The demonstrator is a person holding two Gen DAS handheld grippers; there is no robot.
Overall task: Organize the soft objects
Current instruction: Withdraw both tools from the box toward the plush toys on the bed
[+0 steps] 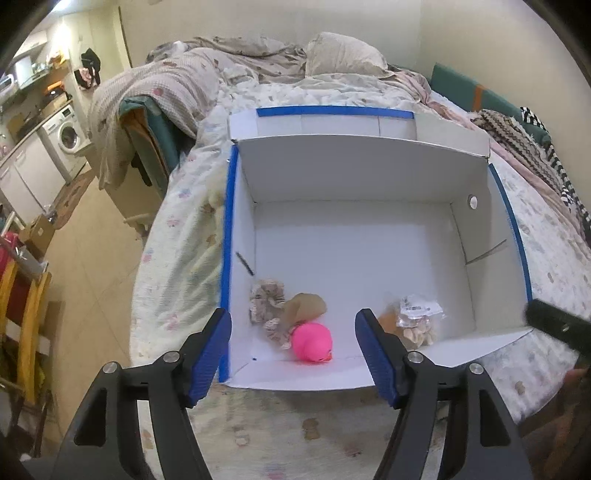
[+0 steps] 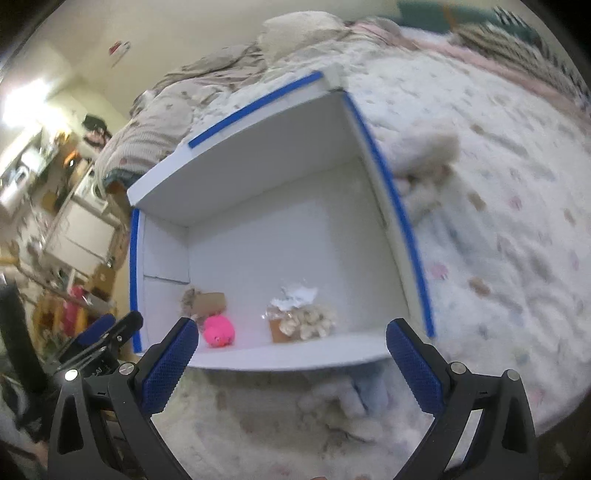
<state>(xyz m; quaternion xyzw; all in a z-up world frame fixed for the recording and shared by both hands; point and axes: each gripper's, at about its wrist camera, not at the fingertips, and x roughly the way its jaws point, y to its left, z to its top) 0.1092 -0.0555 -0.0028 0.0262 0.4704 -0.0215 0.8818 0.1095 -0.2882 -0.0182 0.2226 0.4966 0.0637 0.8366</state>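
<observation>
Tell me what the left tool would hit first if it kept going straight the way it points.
Probably the pink toy in the white box: it sits between the open left tool fingers; depth is unclear.

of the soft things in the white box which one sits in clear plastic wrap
The pale shell-shaped pieces in a crinkly clear bag, at the box's near right. The bright pink rounded toy and beige frilly fabric scrunchies lie unwrapped.

A bed [image 1: 177, 229] with a pale patterned quilt fills the room, with rumpled blankets [image 1: 229, 62] and a pillow [image 1: 343, 55] heaped at its far end. Cream walls [image 1: 258, 18] rise behind. Left of the bed lie beige floor tiles [image 1: 92, 236], a washing machine [image 1: 68, 134], white cabinets [image 1: 27, 177] and a yellow wooden frame [image 1: 31, 325].
</observation>
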